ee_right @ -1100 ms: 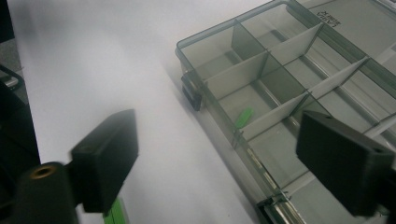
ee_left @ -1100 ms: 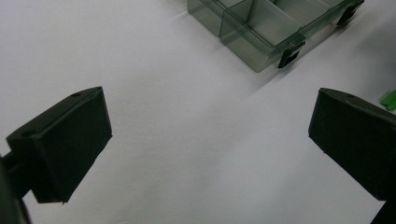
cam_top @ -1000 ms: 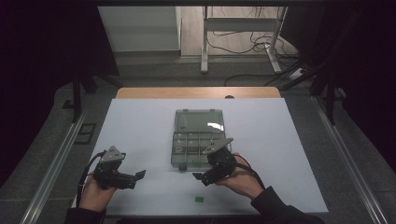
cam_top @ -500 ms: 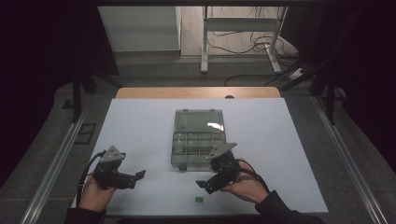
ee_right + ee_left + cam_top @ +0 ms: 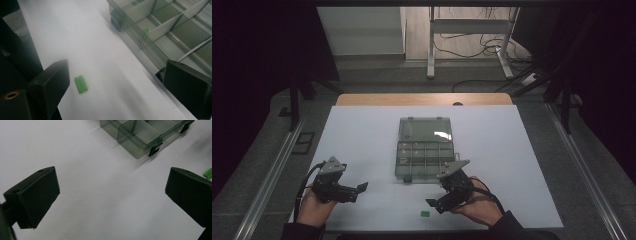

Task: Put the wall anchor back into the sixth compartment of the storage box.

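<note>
The box (image 5: 424, 149) sits mid-table (image 5: 522, 150), lid open rearward. The small block (image 5: 425, 214) lies before it, between my grippers.

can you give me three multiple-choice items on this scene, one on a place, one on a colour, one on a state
1. Where does the small green plastic block lie?
A. inside the box
B. on the white table, nearer the person than the box
C. between the left gripper's jaws

2. What colour is the compartmented clear plastic box?
A. smoky grey-green
B. red
C. yellow

3. How do the jaws of the right gripper stand?
A. shut on the block
B. shut on the box
C. open, holding nothing

Answers: 1 B, the high view shows it on the bare sheet in front of the box. 2 A, its walls and raised lid are tinted see-through grey-green. 3 C, the right gripper view shows the jaws wide apart, the block lying free by one of them.
</note>
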`<state>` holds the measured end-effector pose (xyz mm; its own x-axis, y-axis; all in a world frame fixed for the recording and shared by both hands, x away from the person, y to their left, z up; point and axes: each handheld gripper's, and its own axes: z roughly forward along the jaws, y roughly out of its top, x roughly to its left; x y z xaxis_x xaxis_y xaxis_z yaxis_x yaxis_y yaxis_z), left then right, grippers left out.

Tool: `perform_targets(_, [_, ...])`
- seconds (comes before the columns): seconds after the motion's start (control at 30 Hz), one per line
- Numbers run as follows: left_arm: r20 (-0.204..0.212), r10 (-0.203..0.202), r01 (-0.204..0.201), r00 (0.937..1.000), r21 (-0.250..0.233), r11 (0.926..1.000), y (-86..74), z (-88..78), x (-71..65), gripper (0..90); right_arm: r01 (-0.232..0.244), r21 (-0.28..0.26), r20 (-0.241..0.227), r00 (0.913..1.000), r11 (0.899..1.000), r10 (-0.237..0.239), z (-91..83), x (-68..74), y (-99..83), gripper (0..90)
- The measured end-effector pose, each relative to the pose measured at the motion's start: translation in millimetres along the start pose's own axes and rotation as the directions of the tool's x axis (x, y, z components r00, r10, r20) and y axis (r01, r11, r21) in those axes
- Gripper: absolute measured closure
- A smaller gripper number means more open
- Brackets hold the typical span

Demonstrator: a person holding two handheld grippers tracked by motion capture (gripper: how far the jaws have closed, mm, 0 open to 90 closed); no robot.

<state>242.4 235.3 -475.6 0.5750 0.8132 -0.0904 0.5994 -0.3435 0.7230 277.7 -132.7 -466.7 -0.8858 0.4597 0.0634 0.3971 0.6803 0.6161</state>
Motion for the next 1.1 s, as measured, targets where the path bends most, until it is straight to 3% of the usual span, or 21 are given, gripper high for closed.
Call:
perform_targets(0.33, [0.002,-0.002,0.002,1.0,-0.001,1.0,-0.1,0.1,0.2,0.0,0.039,0.029,-0.033,0.9987,0.999,-0.038,7.5,5.8,-5.1,31.1])
perform_targets(0.57, [0.001,0.001,-0.001,1.0,0.003,1.0,0.0,0.2,0.1,0.0,0.058,0.06,-0.099,0.9938,0.997,-0.051,17.5,7.3,-7.5,51.2])
perform_targets(0.73, [0.0,0.002,-0.002,1.0,0.004,1.0,0.1,0.3,0.1,0.0,0.06,0.095,-0.168,0.9849,0.994,-0.044,27.0,9.9,-7.6,61.4])
perform_targets(1.1, [0.001,0.003,-0.003,1.0,0.004,1.0,0.1,0.4,0.0,0.0,0.126,0.14,-0.174,0.9795,0.982,-0.101,40.7,17.8,-9.4,75.9])
